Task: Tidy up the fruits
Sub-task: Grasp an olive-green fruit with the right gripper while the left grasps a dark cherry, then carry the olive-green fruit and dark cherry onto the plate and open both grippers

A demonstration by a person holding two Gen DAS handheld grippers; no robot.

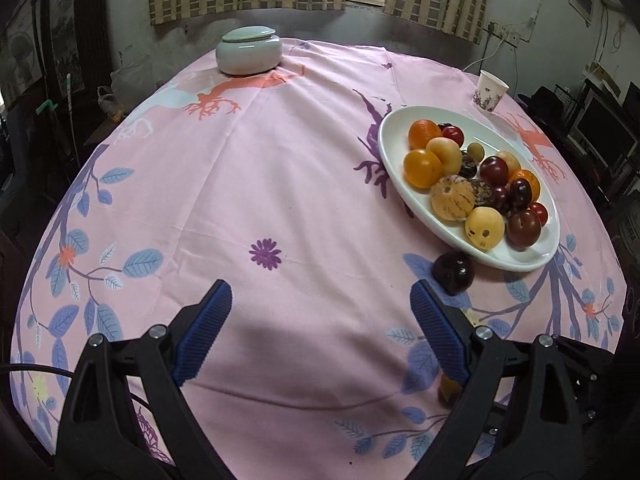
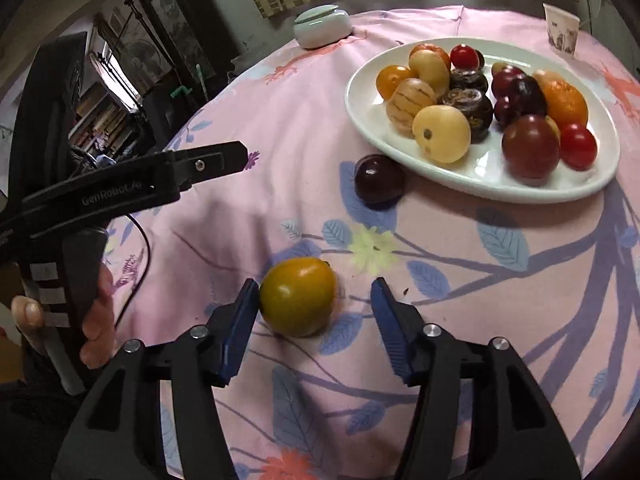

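A white oval plate (image 1: 486, 142) (image 2: 366, 94) on the pink floral tablecloth holds several fruits: orange, pale yellow, dark purple and red ones. A dark plum (image 1: 454, 273) (image 2: 379, 182) lies on the cloth just in front of the plate. A yellow-orange fruit (image 2: 298, 296) lies on the cloth between the fingers of my right gripper (image 2: 315, 286). Its left pad is at the fruit's side and its right pad stands clear of it, so the gripper is open. My left gripper (image 1: 320, 292) is wide open over bare cloth, with the plum just beyond its right fingertip.
A pale green lidded jar (image 1: 248, 54) (image 2: 322, 26) stands at the table's far side. A paper cup (image 1: 490, 90) (image 2: 562, 28) is behind the plate. In the right wrist view, a hand (image 2: 96, 316) holds the other tool's handle at the left.
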